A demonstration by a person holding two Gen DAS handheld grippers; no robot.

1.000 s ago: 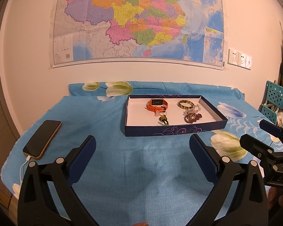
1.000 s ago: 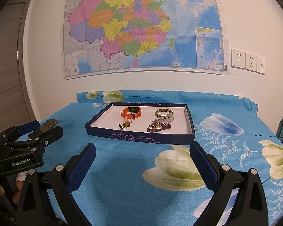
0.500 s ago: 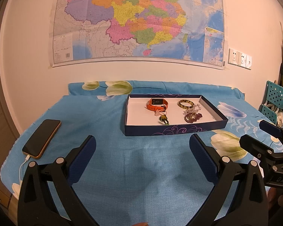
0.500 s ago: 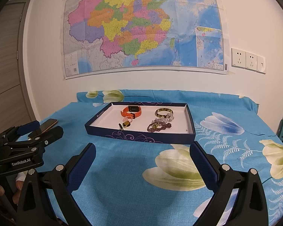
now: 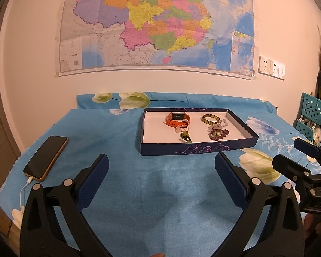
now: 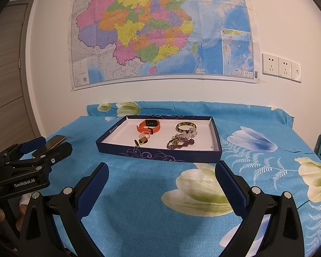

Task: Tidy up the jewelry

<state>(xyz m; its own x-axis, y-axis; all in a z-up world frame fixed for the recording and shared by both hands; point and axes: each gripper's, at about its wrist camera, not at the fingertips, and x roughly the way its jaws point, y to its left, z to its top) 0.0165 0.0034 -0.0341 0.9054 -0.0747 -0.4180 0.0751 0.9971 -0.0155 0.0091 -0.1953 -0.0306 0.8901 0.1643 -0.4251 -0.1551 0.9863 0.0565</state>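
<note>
A shallow dark-blue box (image 5: 194, 148) (image 6: 156, 154) with a white floor lies on the blue floral cloth. In it are an orange watch (image 5: 177, 118) (image 6: 148, 126), a green-brown bangle (image 5: 209, 118) (image 6: 186, 127), clear beads (image 5: 219, 125), a dark purple bead bracelet (image 5: 218, 134) (image 6: 180, 143) and a small green charm (image 5: 185, 137) (image 6: 142, 141). My left gripper (image 5: 161, 169) is open and empty, well short of the box. My right gripper (image 6: 161, 171) is open and empty, just before the box's front wall.
A phone (image 5: 46, 155) on a white cable lies at the table's left edge. A teal plastic rack (image 5: 310, 117) stands at the right. A map (image 5: 156, 25) hangs on the wall behind, with wall sockets (image 6: 281, 67) to its right.
Both views have shifted very slightly; the grippers stay open and nothing in the box has moved.
</note>
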